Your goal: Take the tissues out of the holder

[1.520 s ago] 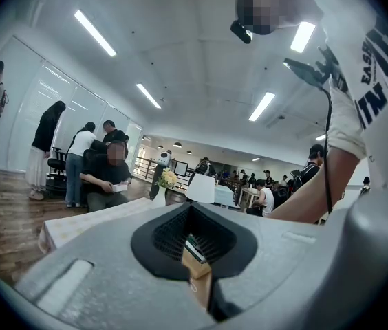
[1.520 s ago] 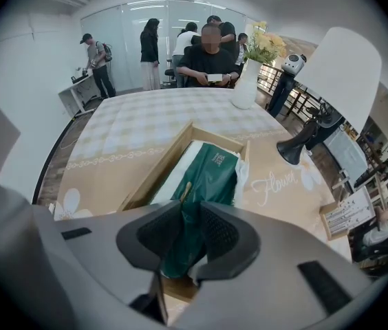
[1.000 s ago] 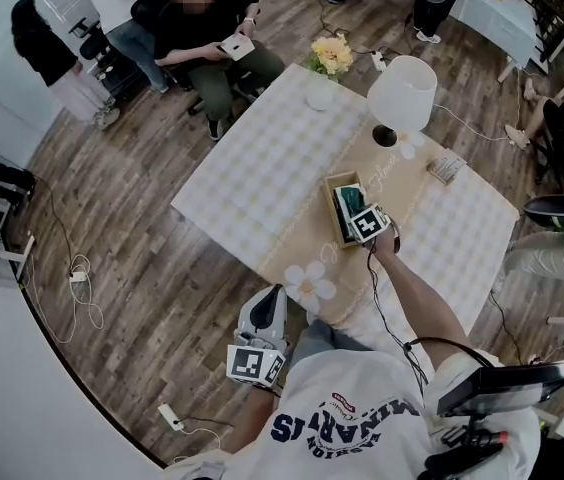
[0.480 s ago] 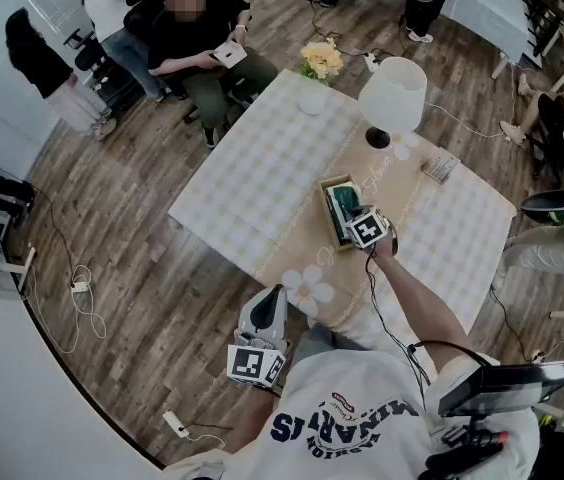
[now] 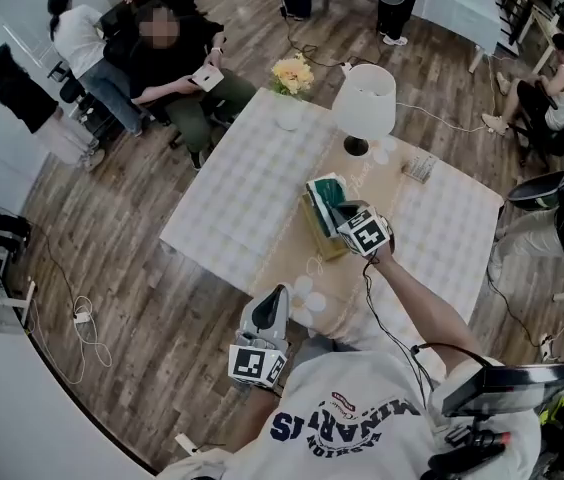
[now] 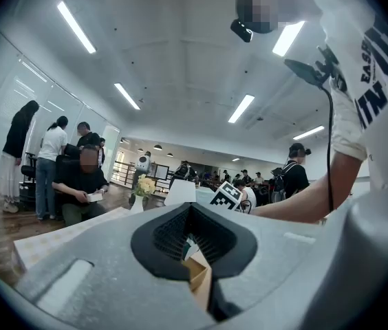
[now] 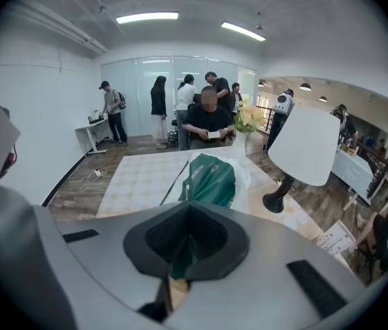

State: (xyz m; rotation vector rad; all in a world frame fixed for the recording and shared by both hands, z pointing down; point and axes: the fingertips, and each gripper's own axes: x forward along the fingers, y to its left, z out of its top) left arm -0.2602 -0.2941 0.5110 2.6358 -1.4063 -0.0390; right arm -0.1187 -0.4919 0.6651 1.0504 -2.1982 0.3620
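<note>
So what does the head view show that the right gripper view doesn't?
Only the head view shows the left gripper and the marker cube on the right gripper. Only the right gripper view shows people standing by the glass wall and the ceiling lights. Both show the green tissue pack that the right gripper grips, the white-shaded lamp, the flowers and the seated person.

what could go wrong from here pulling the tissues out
1. The right gripper pinches only one end of the pack, so the pack could slip free and drop.
2. The left gripper is off the table, so nothing steadies the holder. It may tip or ride up with the pack.
3. The lamp stands close behind, and a wide swing might knock it.
</note>
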